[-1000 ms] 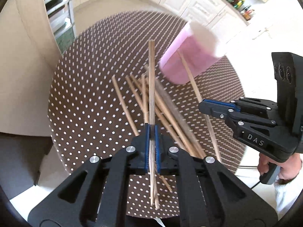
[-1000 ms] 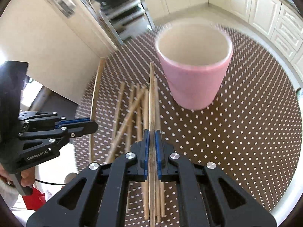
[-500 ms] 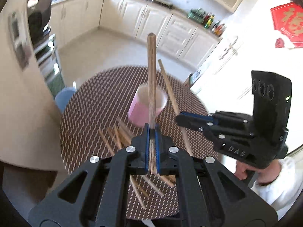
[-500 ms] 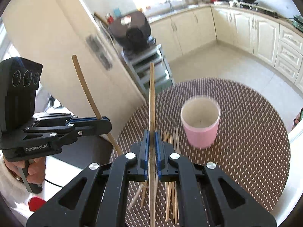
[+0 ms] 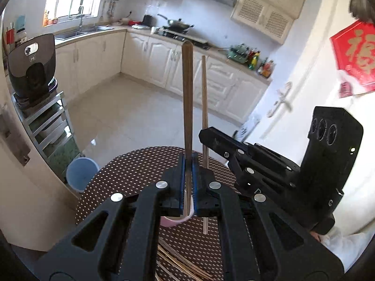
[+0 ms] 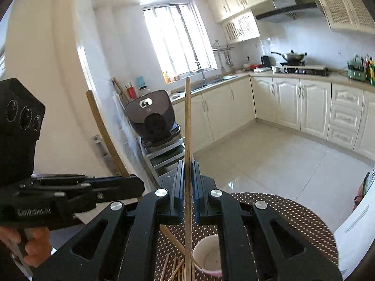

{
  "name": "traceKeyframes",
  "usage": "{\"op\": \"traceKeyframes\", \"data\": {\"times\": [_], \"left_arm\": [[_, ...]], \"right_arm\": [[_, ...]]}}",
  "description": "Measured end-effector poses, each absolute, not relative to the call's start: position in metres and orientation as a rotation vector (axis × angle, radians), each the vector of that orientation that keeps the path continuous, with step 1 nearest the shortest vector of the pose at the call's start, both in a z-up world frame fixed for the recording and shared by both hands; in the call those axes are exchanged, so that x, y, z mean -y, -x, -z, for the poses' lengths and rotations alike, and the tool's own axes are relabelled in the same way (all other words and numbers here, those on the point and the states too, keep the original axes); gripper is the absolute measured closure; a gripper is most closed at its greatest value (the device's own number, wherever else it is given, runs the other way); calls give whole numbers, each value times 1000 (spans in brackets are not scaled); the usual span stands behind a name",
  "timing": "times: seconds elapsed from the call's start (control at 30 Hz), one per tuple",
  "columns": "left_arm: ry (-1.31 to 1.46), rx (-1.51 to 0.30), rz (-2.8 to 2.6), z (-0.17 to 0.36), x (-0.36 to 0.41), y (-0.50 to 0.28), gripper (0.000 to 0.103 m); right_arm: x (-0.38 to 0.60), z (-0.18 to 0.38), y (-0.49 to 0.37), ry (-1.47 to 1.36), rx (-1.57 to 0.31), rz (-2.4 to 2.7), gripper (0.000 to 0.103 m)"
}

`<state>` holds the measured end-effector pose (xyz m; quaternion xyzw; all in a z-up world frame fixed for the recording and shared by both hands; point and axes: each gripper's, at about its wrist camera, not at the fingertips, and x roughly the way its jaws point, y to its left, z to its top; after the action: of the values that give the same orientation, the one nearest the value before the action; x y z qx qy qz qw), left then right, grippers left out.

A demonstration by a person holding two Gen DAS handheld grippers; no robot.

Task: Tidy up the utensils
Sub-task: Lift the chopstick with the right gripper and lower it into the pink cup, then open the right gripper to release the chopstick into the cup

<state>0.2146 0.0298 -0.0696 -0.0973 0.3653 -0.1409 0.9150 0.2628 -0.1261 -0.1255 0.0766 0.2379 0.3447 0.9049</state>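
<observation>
A brown dotted table (image 6: pixel 293 213) carried a pink cup (image 6: pixel 207 258) beside loose chopsticks (image 6: pixel 174 269). The left gripper (image 5: pixel 187 175), marked "GenRobot.AI", pinched a dark chopstick (image 5: pixel 187 98) upright; the right gripper (image 6: pixel 187 182) clamped a pale chopstick (image 6: pixel 187 128) near the cup.

Place: you are working in a home kitchen
Landmark: the stove (image 6: pixel 304 69) carries a wok (image 6: pixel 289 56); a range hood (image 6: pixel 288 9) hangs above it
Left of the stove: your sink (image 6: pixel 211 82) sits under the window (image 6: pixel 178 39)
Below the stove: cream cabinets (image 6: pixel 288 100); tiled floor (image 6: pixel 269 161)
Right of the stove: bottles (image 5: pixel 260 61) on the counter
</observation>
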Motion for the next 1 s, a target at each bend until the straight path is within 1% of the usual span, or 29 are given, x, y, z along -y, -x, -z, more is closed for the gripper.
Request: {"op": "traceKeyframes", "data": {"times": [0.27, 0.5, 0.83, 1.0], "left_arm": [[223, -863, 236, 127, -26, -249, 98], [223, -931, 227, 159, -25, -250, 98], [224, -979, 239, 170, -18, -242, 97], [213, -1016, 236, 174, -17, -234, 95]], "right_arm": [[130, 163, -304, -164, -504, -674, 98], [130, 182, -306, -159, -573, -684, 98], [139, 197, -281, -113, -646, -683, 97], [144, 204, -266, -98, -696, -664, 95]]}}
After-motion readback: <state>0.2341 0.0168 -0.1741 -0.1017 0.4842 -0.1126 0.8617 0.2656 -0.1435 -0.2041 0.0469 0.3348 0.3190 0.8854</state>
